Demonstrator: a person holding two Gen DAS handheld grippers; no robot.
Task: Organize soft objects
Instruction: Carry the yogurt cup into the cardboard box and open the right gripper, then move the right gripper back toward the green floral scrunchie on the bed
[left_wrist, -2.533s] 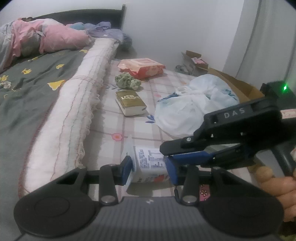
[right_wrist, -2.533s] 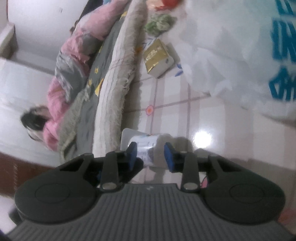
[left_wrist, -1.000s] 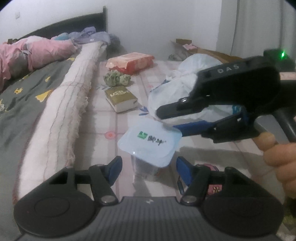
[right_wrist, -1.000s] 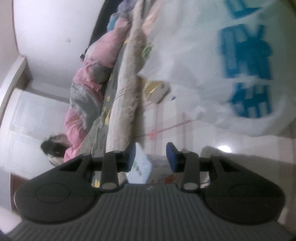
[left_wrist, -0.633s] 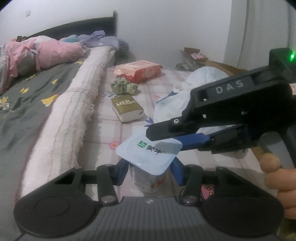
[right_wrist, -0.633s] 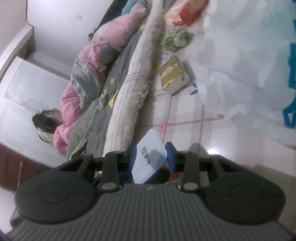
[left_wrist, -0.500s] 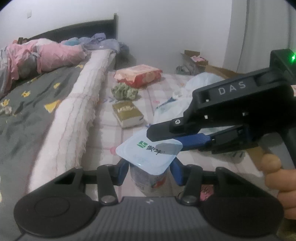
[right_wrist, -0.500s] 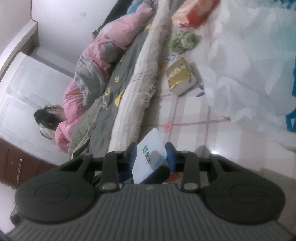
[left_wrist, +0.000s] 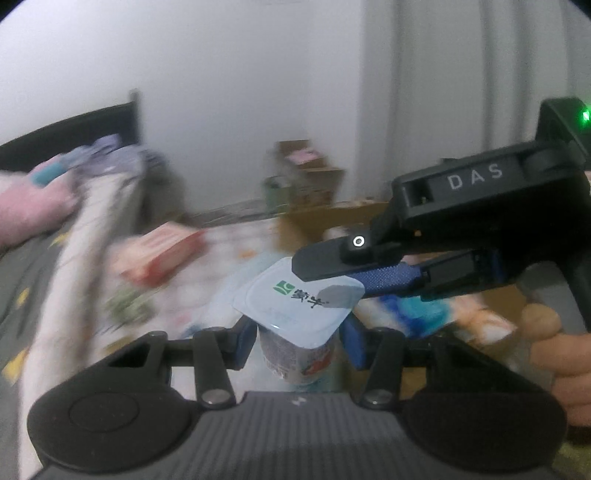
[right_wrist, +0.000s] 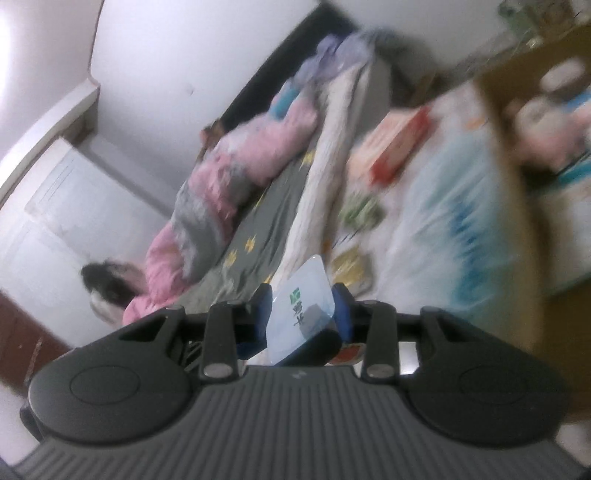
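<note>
Between the blue ribbed pads of the left gripper (left_wrist: 297, 341), a small plastic yogurt cup with a squarish pale-blue foil lid (left_wrist: 297, 301) is clamped upright by its body, axis vertical. The lid's corner is pinched by the right gripper (left_wrist: 338, 275), whose jaws are opening. A hand (left_wrist: 554, 350) appears only here.

From the right wrist, the lid (right_wrist: 300, 314) is seen between the right gripper (right_wrist: 301, 314) pads; the blurred bed with pink bedding (right_wrist: 236, 177) appears behind.

A glossy, smooth foil lid (left_wrist: 301, 297) is seen on the printed plastic yogurt cup (left_wrist: 297, 356). The left gripper (left_wrist: 299, 341) is made of matt black plastic, with blue textured pads (left_wrist: 352, 341) and small bright metal pins. The bedding (right_wrist: 266, 225) is shown as soft grey cloth, edged by a rough, fringed pale blanket (right_wrist: 325, 181).
</note>
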